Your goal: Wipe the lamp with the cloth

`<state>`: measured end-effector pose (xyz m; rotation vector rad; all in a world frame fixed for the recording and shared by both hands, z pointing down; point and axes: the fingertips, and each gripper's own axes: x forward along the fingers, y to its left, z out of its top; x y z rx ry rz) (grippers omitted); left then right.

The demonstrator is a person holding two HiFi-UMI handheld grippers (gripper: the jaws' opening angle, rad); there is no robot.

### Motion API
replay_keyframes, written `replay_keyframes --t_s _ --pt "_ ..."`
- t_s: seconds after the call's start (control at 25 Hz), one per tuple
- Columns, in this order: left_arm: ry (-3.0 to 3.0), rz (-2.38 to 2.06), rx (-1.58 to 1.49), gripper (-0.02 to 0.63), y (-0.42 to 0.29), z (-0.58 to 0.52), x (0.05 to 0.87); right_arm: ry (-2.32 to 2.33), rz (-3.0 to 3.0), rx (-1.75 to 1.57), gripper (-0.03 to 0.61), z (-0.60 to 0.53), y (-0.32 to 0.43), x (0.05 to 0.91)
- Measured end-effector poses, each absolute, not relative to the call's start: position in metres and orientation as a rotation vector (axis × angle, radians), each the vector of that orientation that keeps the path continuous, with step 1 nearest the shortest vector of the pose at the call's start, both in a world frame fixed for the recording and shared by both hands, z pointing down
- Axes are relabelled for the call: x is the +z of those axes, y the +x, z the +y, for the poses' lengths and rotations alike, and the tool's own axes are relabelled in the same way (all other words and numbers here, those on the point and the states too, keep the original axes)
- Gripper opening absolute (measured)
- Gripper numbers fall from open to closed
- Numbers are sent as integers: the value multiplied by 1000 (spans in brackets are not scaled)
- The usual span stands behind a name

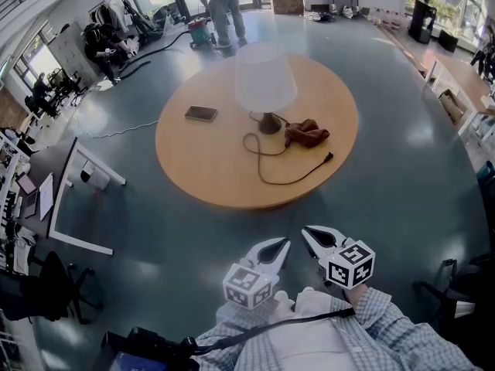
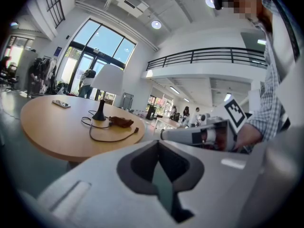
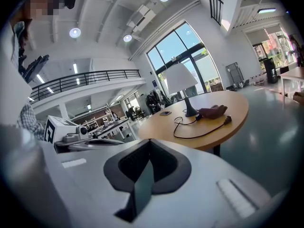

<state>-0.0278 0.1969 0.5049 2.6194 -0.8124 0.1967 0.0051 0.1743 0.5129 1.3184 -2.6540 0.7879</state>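
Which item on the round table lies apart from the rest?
The phone, alone at the left of the table; the cloth and cord cluster by the lamp base.

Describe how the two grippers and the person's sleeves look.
Both the left gripper and the right gripper have white, pointed shells with black inner pads, like a beak. Each carries a white cube with black square markers. The sleeves are of a light checked shirt, and a black strap crosses the chest.
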Motion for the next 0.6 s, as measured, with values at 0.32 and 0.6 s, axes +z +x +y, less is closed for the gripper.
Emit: replay_keyframes --t_s 0.32,0.6 --pt "2616 -817 190 5 -30 196 501 1315 -2654 793 3 174 3 509" --pt "2614 -820 192 5 -28 198 504 1313 -2655 800 3 176 4 512"
